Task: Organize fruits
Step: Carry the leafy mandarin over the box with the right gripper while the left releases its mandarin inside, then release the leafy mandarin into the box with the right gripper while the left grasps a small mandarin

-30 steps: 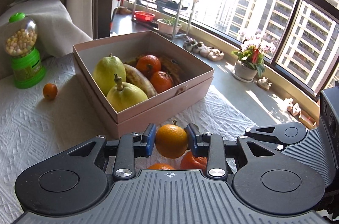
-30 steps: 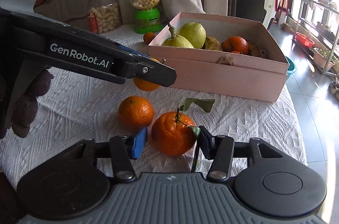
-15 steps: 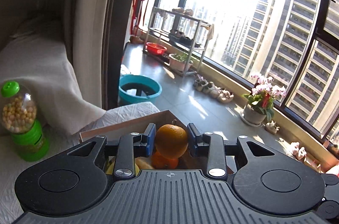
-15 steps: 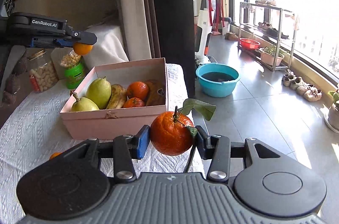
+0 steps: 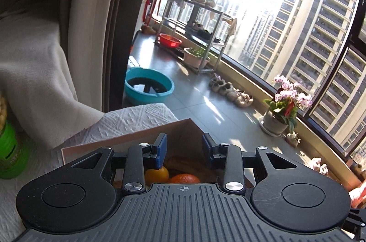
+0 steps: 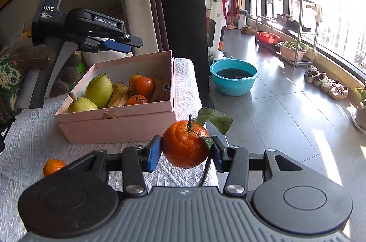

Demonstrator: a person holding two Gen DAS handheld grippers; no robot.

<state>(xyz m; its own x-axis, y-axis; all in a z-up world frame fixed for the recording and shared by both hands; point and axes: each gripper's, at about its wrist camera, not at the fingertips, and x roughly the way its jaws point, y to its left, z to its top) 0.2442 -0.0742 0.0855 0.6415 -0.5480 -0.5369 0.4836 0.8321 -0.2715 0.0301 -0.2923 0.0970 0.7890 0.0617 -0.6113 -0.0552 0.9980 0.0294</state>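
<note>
My left gripper [image 5: 184, 151] is open and empty, held above the pink box [image 5: 128, 139]; it also shows in the right wrist view [image 6: 119, 45] over the box's far left side. An orange [image 5: 157, 174] lies in the box below it beside another orange [image 5: 184, 179]. My right gripper [image 6: 184, 151] is shut on a leafy orange [image 6: 185, 143], held above the table's right edge, in front of the pink box [image 6: 119, 123]. The box holds two pears [image 6: 98, 89], bananas [image 6: 119, 94] and oranges [image 6: 143, 86].
A loose orange [image 6: 52, 166] lies on the white tablecloth [image 6: 34, 139] at the front left. A green candy dispenser [image 5: 9, 150] stands left of the box. A blue basin [image 6: 233, 77], a shoe rack [image 6: 288, 26] and a flower pot [image 5: 282, 113] are on the floor beyond.
My left gripper has opened and let its orange drop into the box. My right gripper has carried the leafy orange a little closer to the box.
</note>
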